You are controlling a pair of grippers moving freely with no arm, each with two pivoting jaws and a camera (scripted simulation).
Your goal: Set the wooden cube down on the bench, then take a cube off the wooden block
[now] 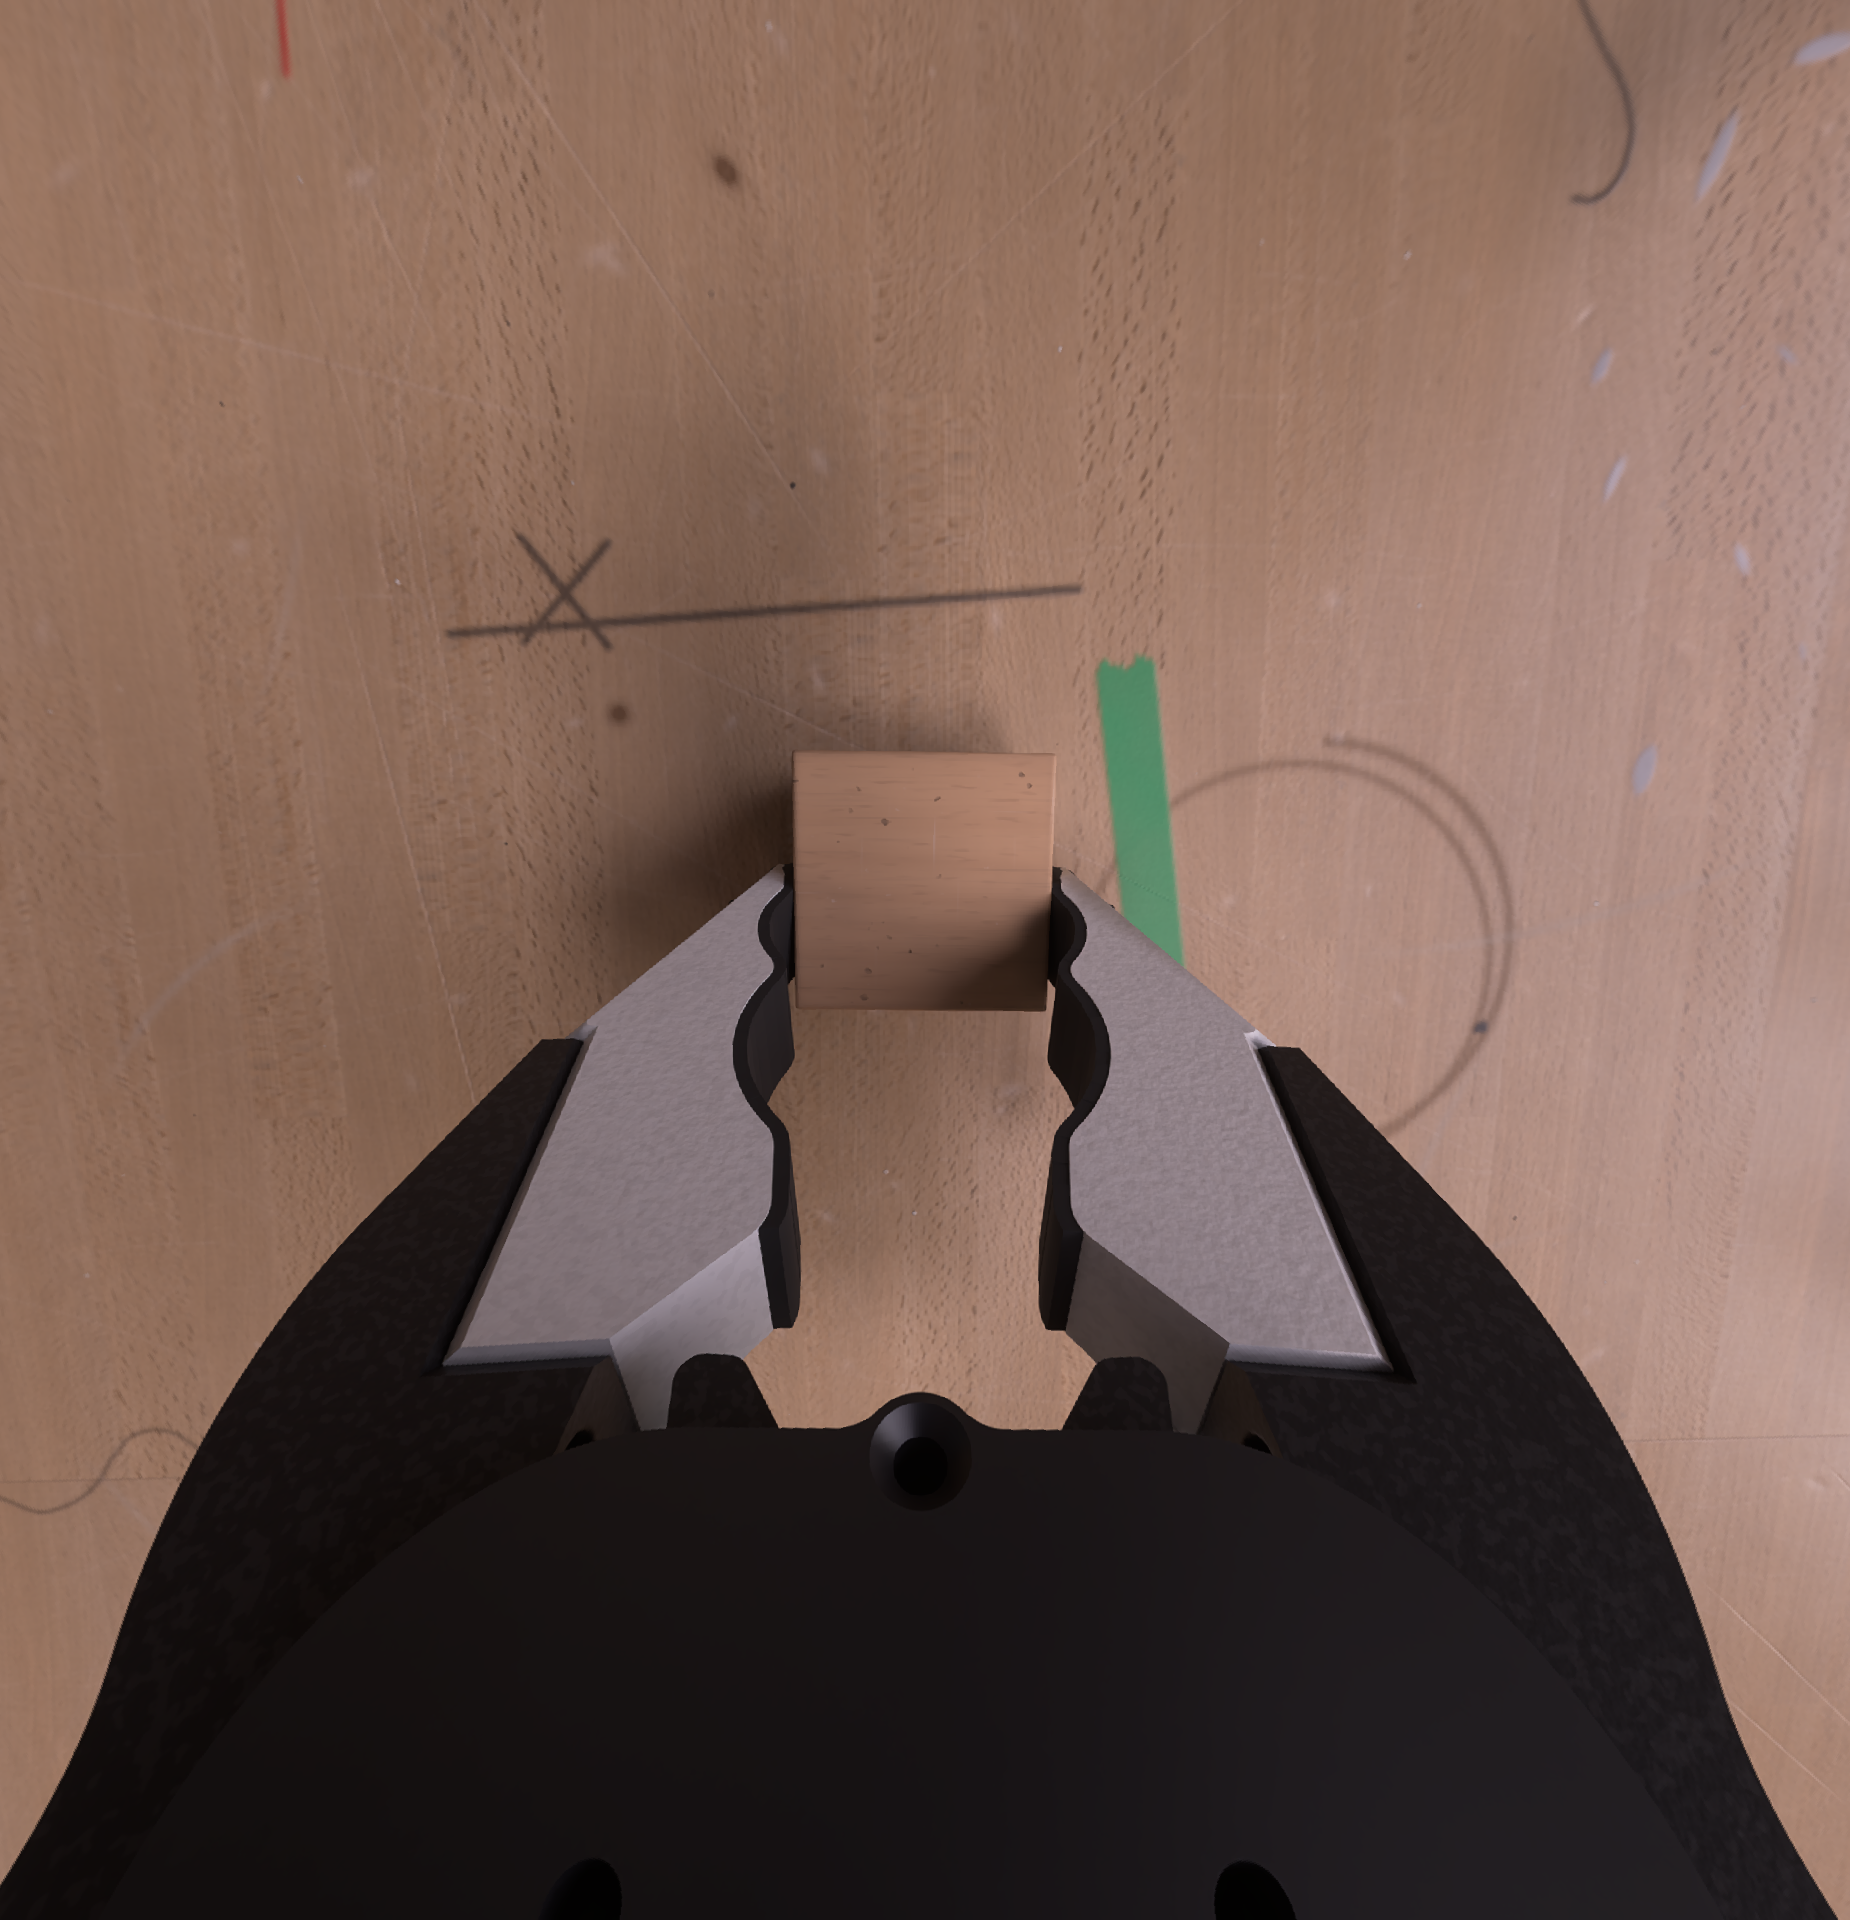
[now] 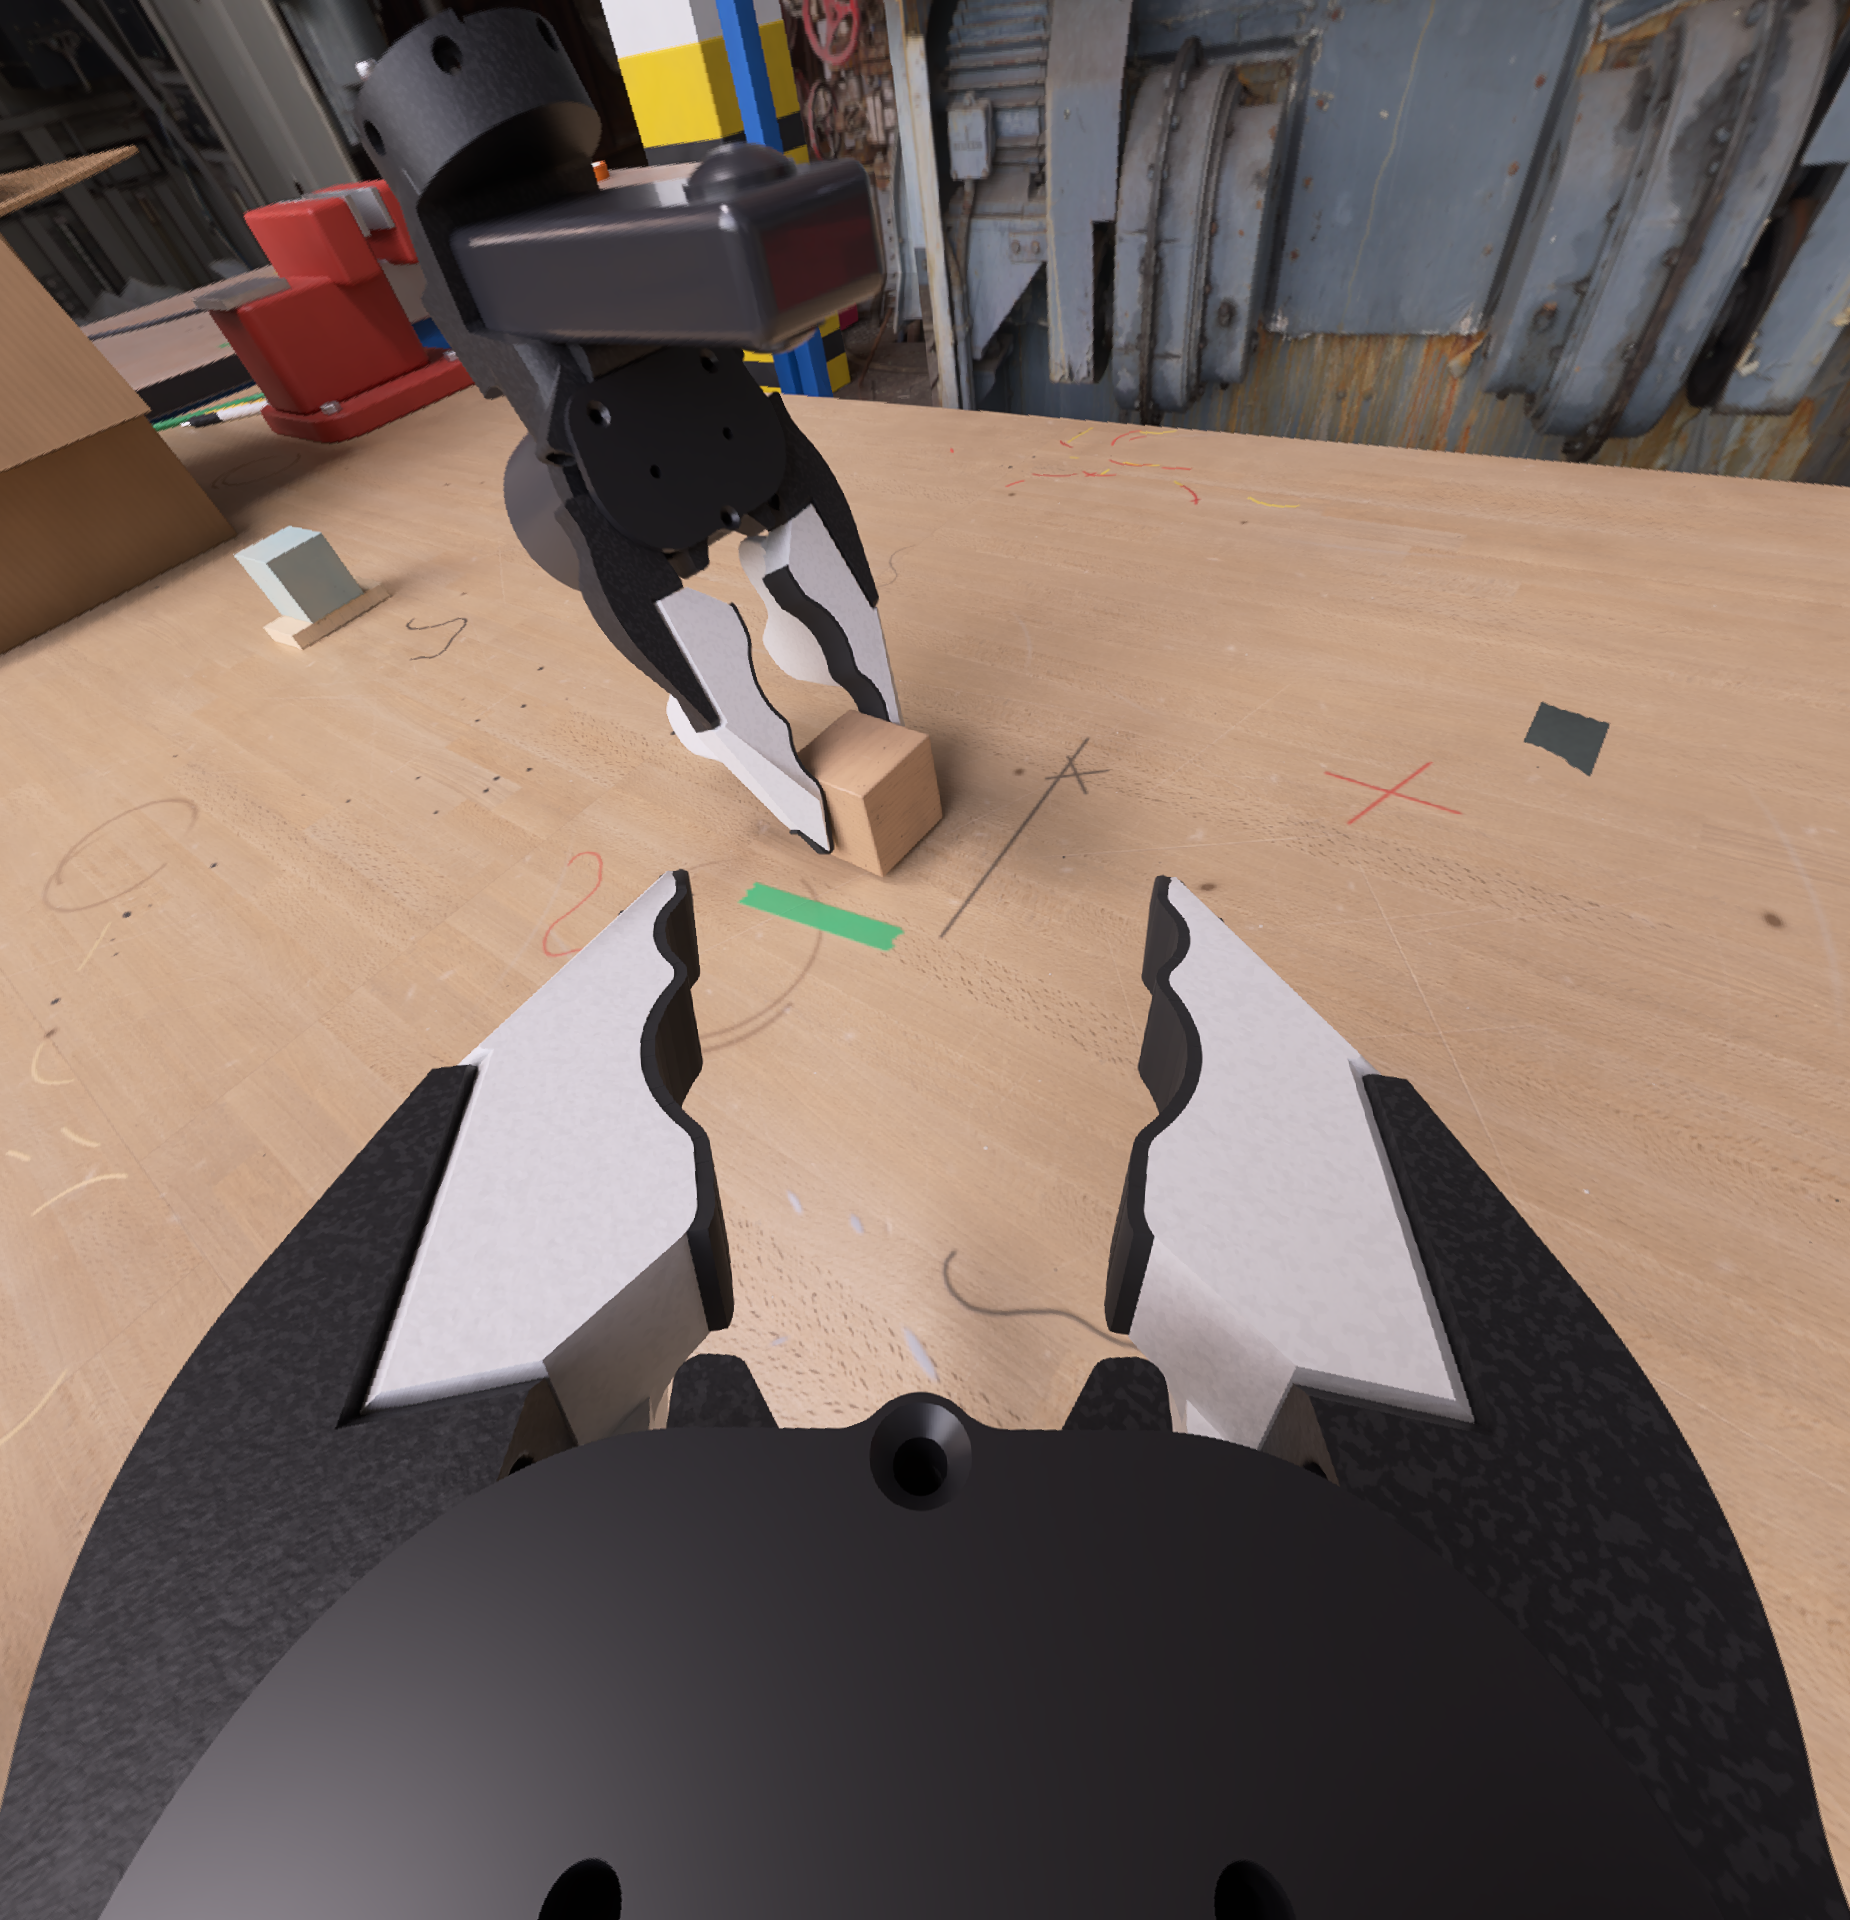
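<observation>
Progress: we judge the first step nearly done. The cube appears to rest on the counter, though we cannot rule out a thin gap beneath it, and it is not yet let go.
Left gripper: its jaws sit narrow, one tip against each side face of the cube; in its own view the cube lies at 12 o'clock from the jaws' base.
Right gripper: its jaws stand wide with nothing between them, above bare counter.
Cube place: in the right wrist view it sits at about 12 o'clock from the right gripper, beside the far end of a green tape strip and near a pencil line.
Cube heading: a cube has no long axis. In the right wrist view one vertical edge faces us, so it stands turned at an angle to that view; in the left wrist view its faces run square with the jaws.
Left to do: open the left jaws, back off, then lift the pale cube from the block.
Second target: the pale cube sits on the thin flat block at about 10 o'clock in the right wrist view, well apart from both grippers, near a cardboard box.
Block axis: its long side seems to run toward 2 o'clock in that view; it is too small to be sure.
</observation>
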